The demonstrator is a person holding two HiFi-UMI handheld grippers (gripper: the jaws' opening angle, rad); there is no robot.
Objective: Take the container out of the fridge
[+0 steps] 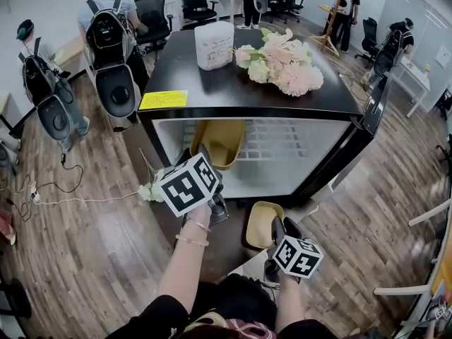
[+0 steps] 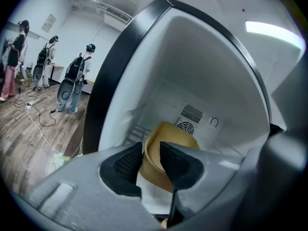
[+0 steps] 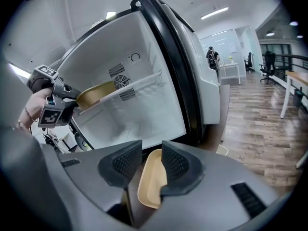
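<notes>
The black mini fridge (image 1: 212, 90) stands open, its door (image 1: 375, 104) swung to the right. A tan container (image 1: 223, 141) sits on the wire shelf (image 1: 289, 147) at the left of the white interior. My left gripper (image 1: 203, 155) reaches in, and its pads are shut on the container's (image 2: 175, 131) near rim, one pad outside the wall and one inside. Below the fridge's front, my right gripper (image 1: 277, 227) is shut on the edge of a shallow tan tray (image 1: 260, 224). In the right gripper view the tray (image 3: 151, 186) hangs between the pads, with the container (image 3: 98, 93) visible on the shelf behind.
A wrapped paper roll (image 1: 214, 44) and a pink flower bunch (image 1: 284, 63) lie on the fridge top, beside a yellow label (image 1: 163, 100). People with backpack rigs (image 1: 113, 41) stand at the left. A cable (image 1: 70, 200) and a flower sprig (image 1: 148, 191) lie on the wood floor.
</notes>
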